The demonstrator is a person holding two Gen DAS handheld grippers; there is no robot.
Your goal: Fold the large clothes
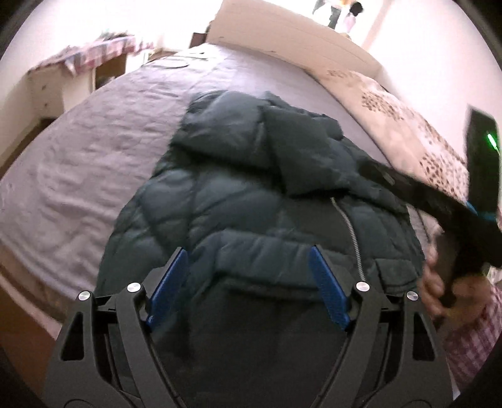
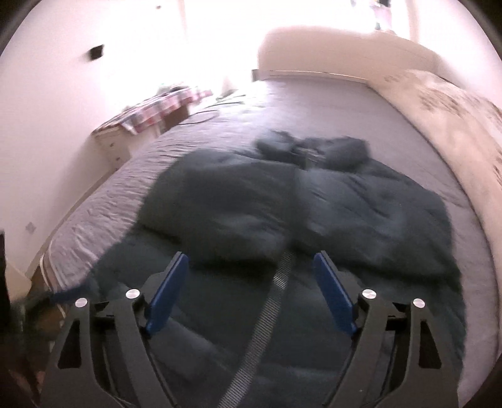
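Observation:
A dark teal puffer jacket (image 1: 251,194) lies on a bed with a lilac sheet (image 1: 94,150), its sleeves folded in over the body and its zipper (image 1: 351,232) showing. My left gripper (image 1: 248,254) hangs open just above the jacket's near part, with nothing between its blue pads (image 1: 171,276). At the right edge of that view a hand (image 1: 433,282) holds the blurred right gripper (image 1: 439,201) over the jacket's side. In the right wrist view the jacket (image 2: 360,213) spreads ahead, its zipper (image 2: 276,298) running between the open, empty fingers of my right gripper (image 2: 251,260).
A flower-patterned quilt (image 1: 408,125) runs along the right side of the bed (image 2: 313,103), below a pale headboard (image 1: 282,34). A bedside table under a checked cloth (image 2: 150,110) stands at the left. A checked sleeve (image 1: 470,339) shows at lower right. A person (image 1: 342,12) stands far off.

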